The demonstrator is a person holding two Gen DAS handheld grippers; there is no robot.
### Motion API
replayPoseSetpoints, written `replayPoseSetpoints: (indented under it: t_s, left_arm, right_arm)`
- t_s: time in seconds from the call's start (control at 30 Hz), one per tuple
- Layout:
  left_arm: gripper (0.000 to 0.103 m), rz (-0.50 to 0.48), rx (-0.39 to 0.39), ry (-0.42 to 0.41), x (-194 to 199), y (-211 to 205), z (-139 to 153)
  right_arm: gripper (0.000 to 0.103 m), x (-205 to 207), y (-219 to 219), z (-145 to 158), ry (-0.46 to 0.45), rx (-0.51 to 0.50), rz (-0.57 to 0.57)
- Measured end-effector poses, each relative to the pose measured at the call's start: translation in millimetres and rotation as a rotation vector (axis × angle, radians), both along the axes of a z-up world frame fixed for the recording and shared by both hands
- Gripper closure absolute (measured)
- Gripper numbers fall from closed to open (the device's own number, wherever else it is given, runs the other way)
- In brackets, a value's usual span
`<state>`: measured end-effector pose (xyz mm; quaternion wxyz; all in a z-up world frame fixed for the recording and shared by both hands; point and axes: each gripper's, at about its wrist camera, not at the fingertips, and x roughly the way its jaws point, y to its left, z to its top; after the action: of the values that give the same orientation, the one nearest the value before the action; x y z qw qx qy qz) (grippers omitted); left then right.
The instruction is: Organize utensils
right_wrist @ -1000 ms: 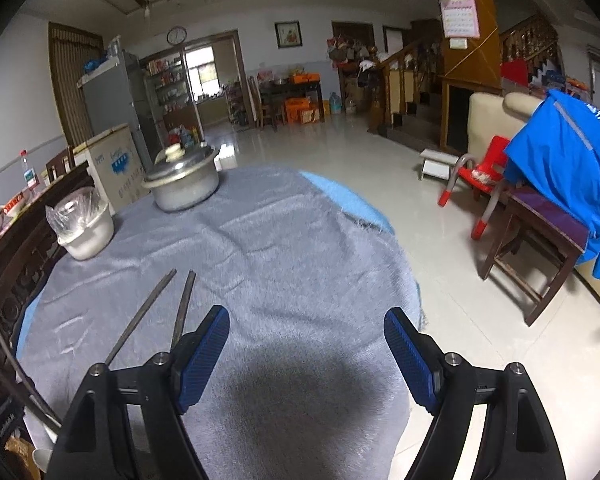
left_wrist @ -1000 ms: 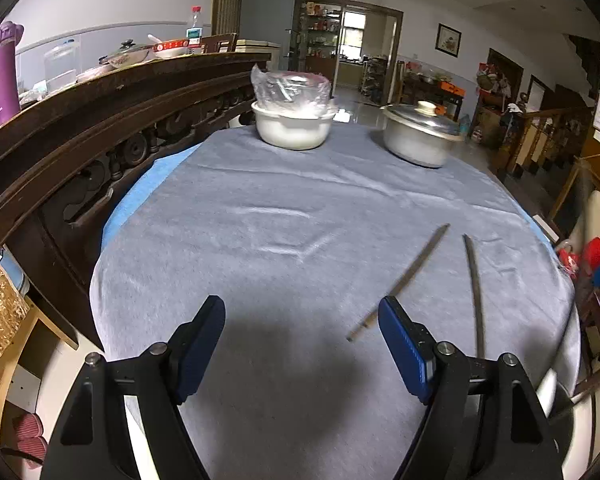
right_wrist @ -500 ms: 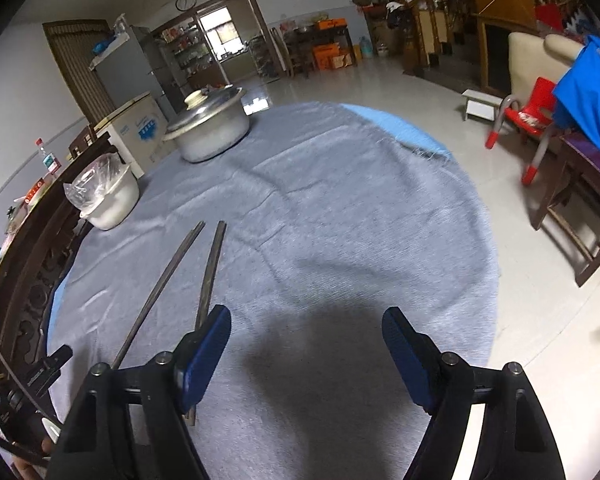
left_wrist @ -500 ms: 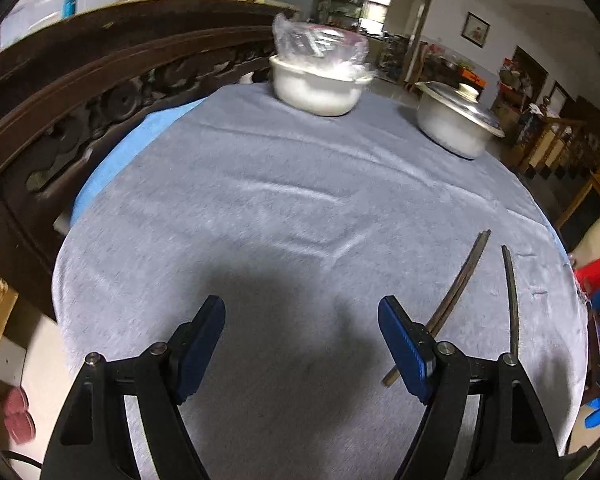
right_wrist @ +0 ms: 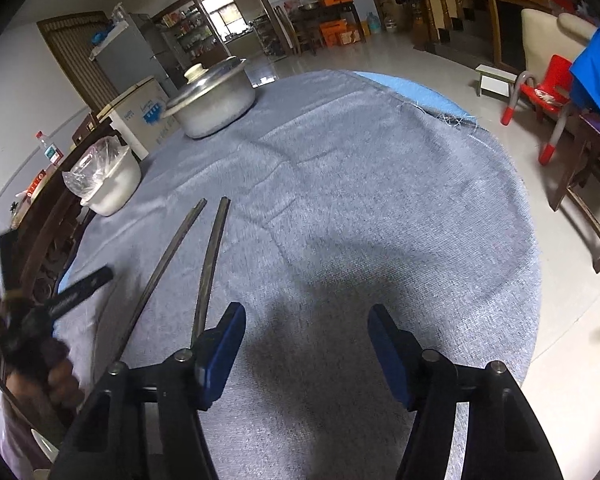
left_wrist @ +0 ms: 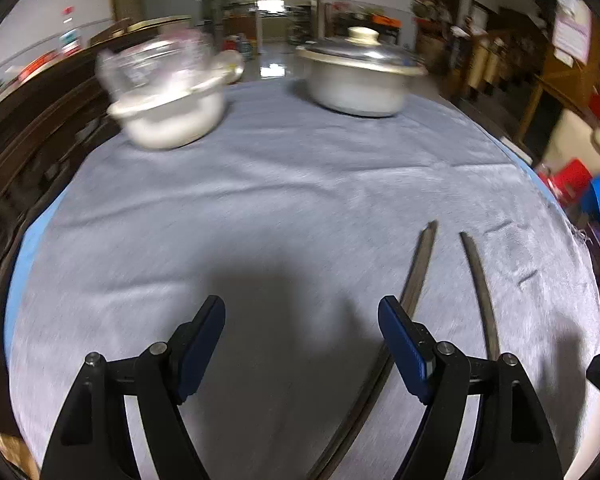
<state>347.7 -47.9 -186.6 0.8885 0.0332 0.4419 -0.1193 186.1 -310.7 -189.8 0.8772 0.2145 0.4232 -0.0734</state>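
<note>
On one round desk [right_wrist: 380,168] covered by a grey cloth, you have two vessels at the far side: one metal pot with a lid [right_wrist: 212,102] and one white bowl [right_wrist: 112,192] with clear plastic bunched in it. Nearer to you lie two dark chopsticks [right_wrist: 210,264], flat on the cloth, close together and nearly parallel, not touching at their far tips.

Your left claw [left_wrist: 302,344] hangs over bare cloth with its jaws wide apart and nothing between them; its right finger sits just over the near part of one chopstick [left_wrist: 416,272], though contact cannot be judged. Your right claw [right_wrist: 304,354] has its jaws closing, with only cloth between them; the other chopstick's near end runs just beside its left finger, outside the gap. Your left hand [right_wrist: 56,372] shows blurred at the desk's near left edge.
</note>
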Motion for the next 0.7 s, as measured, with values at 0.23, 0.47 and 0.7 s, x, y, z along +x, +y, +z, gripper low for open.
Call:
replayPoseSetpoints:
  t_s: [0.23, 0.47, 0.7]
  left_arm:
    - [0.024, -0.100, 0.054, 0.024, 28.9, -41.5, -5.5]
    - [0.024, -0.198, 0.125, 0.045, 36.7, -67.8, -16.7]
    - [0.024, -0.211, 0.130, 0.066, 41.5, -70.5, -22.6]
  right_arm:
    - [0.037, 8.2, -8.6, -7.3, 0.010, 0.017, 0.001]
    - [0.037, 14.9, -15.9, -15.7, 0.018, 0.042, -0.002]
    - [0.037, 20.2, -16.5, -15.9, 0.015, 0.039, 0.002]
